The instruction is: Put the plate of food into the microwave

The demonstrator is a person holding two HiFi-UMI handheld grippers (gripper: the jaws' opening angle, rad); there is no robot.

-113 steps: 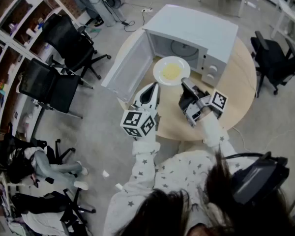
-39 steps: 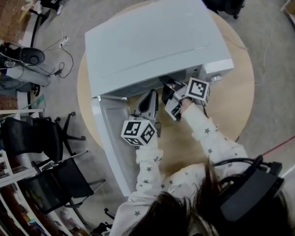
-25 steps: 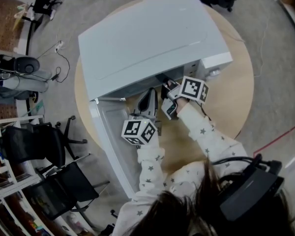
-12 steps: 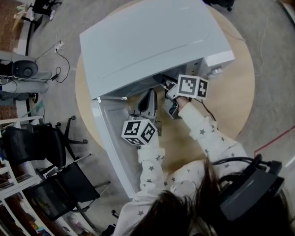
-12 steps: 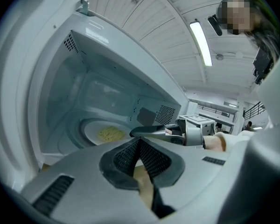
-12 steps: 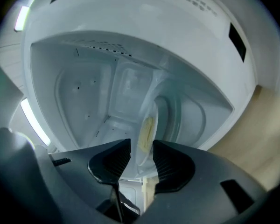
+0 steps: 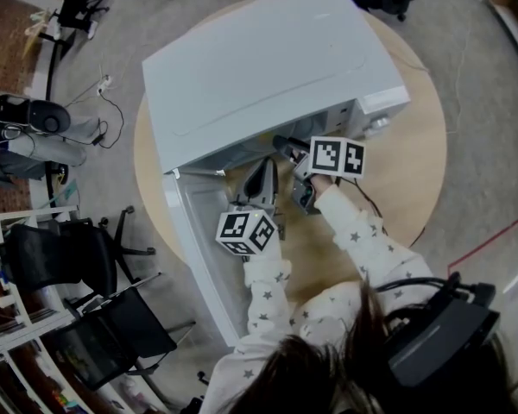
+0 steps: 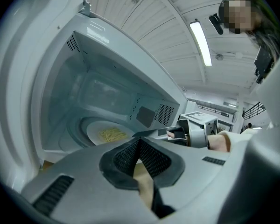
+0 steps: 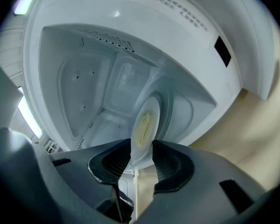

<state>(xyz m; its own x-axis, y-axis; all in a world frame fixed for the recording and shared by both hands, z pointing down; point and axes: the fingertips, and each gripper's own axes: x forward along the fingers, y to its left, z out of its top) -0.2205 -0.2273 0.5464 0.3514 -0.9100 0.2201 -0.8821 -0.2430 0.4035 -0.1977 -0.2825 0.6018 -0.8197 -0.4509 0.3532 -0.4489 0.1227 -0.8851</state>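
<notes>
The white microwave (image 7: 259,67) stands on the round wooden table (image 7: 406,179) with its door (image 7: 198,248) swung open to the left. The white plate of yellow noodles (image 9: 146,125) rests on the glass turntable (image 9: 177,111) inside the cavity, and shows too in the left gripper view (image 8: 109,133). My right gripper (image 9: 141,155) is at the cavity mouth (image 7: 285,145), jaws open, the plate's near rim between the pads without being pressed. My left gripper (image 7: 263,164) hovers just left of it, in front of the opening, shut and empty (image 8: 139,141).
The open door juts out past the table's left edge. Black office chairs (image 7: 60,248) stand on the floor to the left, with cables (image 7: 112,102) and a shelf (image 7: 9,352) beyond. The microwave's control knobs (image 7: 380,123) sit right of my right gripper.
The right gripper's jaws have spread and let go of the plate, which now lies on the turntable. Several seconds ago the plate was outside on the table. The left gripper has barely moved.
</notes>
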